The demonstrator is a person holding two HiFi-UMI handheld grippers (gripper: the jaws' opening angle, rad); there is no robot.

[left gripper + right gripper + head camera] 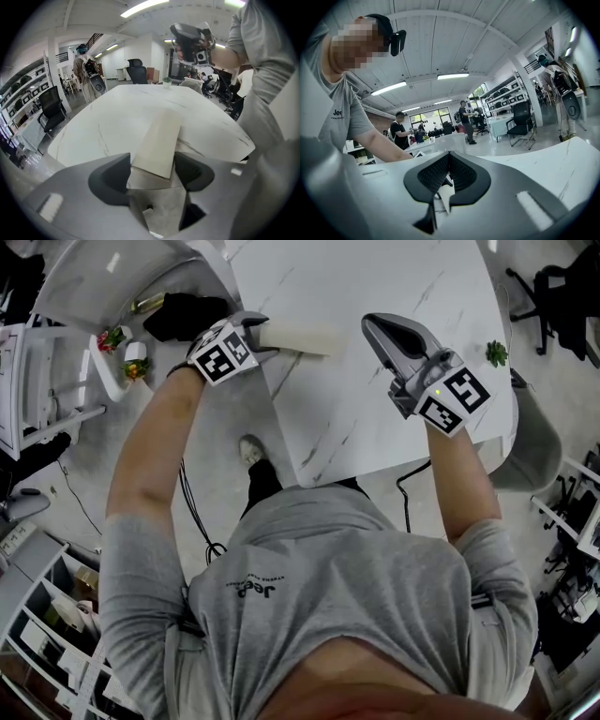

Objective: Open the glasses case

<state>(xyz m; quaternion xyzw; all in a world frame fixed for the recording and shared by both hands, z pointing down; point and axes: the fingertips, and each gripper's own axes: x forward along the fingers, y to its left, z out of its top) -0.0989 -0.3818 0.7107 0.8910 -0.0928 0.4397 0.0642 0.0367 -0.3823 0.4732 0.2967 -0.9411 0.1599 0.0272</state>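
Two claws | left claw [152, 171] clasps glasses case [159, 140] | right claw [449, 164] closed, empty

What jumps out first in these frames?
The cream glasses case lies closed at the left edge of the white marble table in the head view. The left tongs are clamped on its near end. The right tongs are shut and empty, held above the table off to the right.

"Jeep" on the grey T-shirt [251, 589]
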